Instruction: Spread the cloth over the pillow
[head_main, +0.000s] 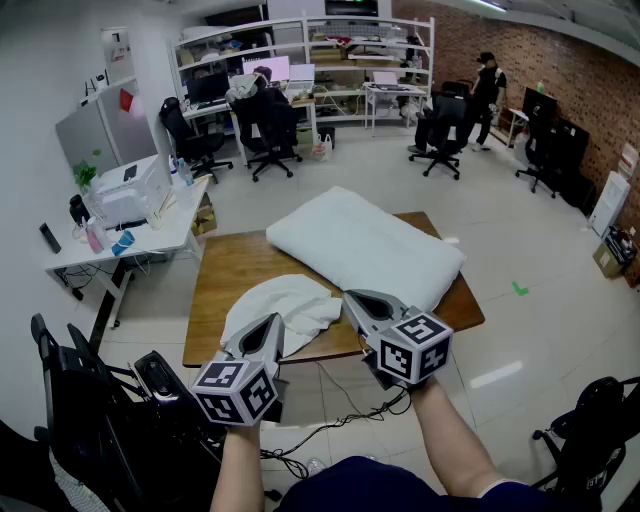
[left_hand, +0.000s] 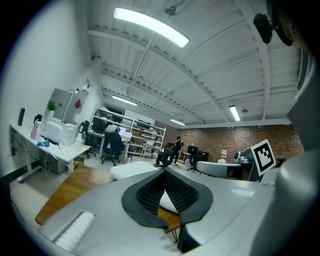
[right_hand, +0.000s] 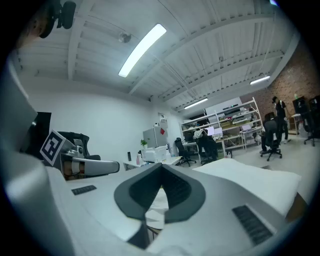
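Far left: white desk (head_main: 160, 228) against the wall, printer (head_main: 130, 190) on top; behind it, black office chairs (head_main: 270, 130) and white shelving (head_main: 330, 40) along the far wall.

Centre: wooden table (head_main: 230, 275), seen from its near edge.

Near left: left gripper (head_main: 268, 325), held in a bare hand, marker cube toward the camera, tips pointing at the near-left part of the table; in the left gripper view, jaws of the left gripper (left_hand: 165, 171) clenched, tips together, nothing pinched; only a sliver of white cloth (left_hand: 167, 202) and brown table (left_hand: 70, 190) visible through the leaf-shaped gap behind the tips.

Cloth (head_main: 285, 305): white, crumpled in a heap on the near-left part of the table, one fold hanging a little over the near edge, touching the near-left side of the pillow (head_main: 365, 245); not on top of it.

Just right of the cloth: right gripper (head_main: 352, 298), over the near edge of the table, tips close to the cloth's right side; in the right gripper view, right gripper (right_hand: 161, 166) likewise clenched, tips meeting, empty; cloth (right_hand: 157, 200) glimpsed through the gap, pillow (right_hand: 250, 175) to its right.

Pillow: white, long, lying diagonally across the far-right half of the table, uncovered; in the left gripper view, pillow (left_hand: 132, 170) beyond the jaws.

Under the table: loose cables (head_main: 340, 420) on the floor.

Far right: person (head_main: 487, 85) in dark clothes standing beside a brick wall (head_main: 570, 70).
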